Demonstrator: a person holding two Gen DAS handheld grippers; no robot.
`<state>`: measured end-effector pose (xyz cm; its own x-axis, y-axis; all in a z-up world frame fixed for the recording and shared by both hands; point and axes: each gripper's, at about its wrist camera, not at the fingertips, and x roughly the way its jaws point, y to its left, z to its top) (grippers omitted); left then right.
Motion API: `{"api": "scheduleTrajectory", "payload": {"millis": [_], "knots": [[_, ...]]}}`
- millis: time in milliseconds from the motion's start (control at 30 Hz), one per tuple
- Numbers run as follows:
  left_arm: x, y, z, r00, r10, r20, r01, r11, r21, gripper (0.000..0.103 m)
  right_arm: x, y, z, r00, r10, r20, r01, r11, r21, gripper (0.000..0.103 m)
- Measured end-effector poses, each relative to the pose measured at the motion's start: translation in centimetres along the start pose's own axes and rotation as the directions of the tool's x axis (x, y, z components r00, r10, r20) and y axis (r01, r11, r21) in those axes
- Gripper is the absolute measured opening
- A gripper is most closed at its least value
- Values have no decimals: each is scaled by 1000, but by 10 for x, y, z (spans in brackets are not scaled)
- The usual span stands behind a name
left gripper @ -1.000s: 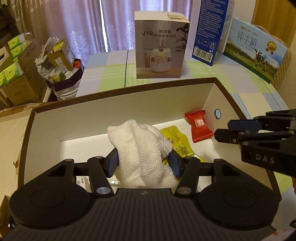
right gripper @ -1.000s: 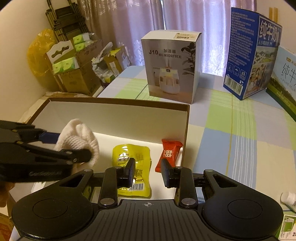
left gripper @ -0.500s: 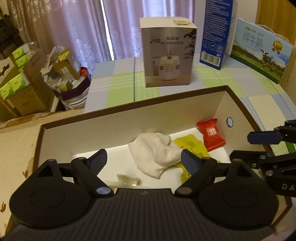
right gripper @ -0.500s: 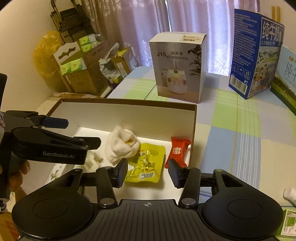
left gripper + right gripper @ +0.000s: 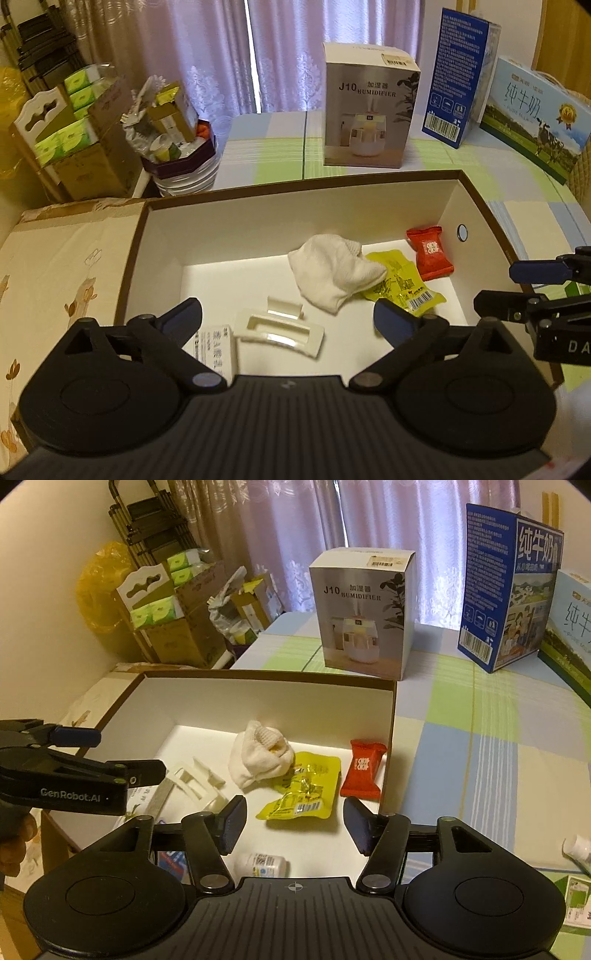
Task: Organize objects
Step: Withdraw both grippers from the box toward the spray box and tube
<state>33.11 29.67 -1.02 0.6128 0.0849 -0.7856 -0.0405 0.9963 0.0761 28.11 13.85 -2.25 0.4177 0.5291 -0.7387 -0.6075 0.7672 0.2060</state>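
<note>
An open box with a brown rim (image 5: 303, 184) and white inside holds a crumpled white cloth (image 5: 332, 273) lying partly over a yellow snack packet (image 5: 402, 284), with a red packet (image 5: 430, 253) by the right wall. Nearer lie a white plastic holder (image 5: 280, 328) and a small printed carton (image 5: 214, 347). My left gripper (image 5: 286, 315) hovers above the box, its jaws opening wide with nothing between them. My right gripper (image 5: 295, 812) hangs over the yellow packet (image 5: 303, 790), its jaws also opening and holding nothing. A small white bottle (image 5: 262, 864) lies below it.
Behind the box on the checked tablecloth stand a humidifier box (image 5: 369, 107), a blue milk carton (image 5: 458, 70) and a milk gift box (image 5: 535, 114). The patterned box lid (image 5: 66, 266) lies to the left. Cardboard boxes of tissues (image 5: 74, 140) crowd the far left. Another small bottle (image 5: 578, 849) lies at the right.
My left gripper let go of the white cloth, which dropped onto the yellow packet, and its jaws spread wide. My right gripper's jaws opened from nearly shut. Both grippers drew back and up.
</note>
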Motion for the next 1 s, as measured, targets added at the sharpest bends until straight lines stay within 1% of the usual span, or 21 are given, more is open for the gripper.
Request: {"api": "scheduleTrajectory", "payload": {"millis": [233,500,767,1000], "knots": [[-24,-2,-14,1000,5,15,-4,1000,-24,99,-19,8,-9,1000,4,9,-4,1000,-4,62],[-50,-15,-32,1000,-7,29,8,1000,-29,102,-45,10,-26,1000,8,21,-8,1000,6,64],[-67,-36,-48,999,-27,30,27,999,-20,102,-69,1,-47,1000,-3,24,2,1000,26,64],[-80,-60,-60,998,-55,27,55,998,-14,102,-92,-16,-67,1000,-4,24,2,998,56,65]]}}
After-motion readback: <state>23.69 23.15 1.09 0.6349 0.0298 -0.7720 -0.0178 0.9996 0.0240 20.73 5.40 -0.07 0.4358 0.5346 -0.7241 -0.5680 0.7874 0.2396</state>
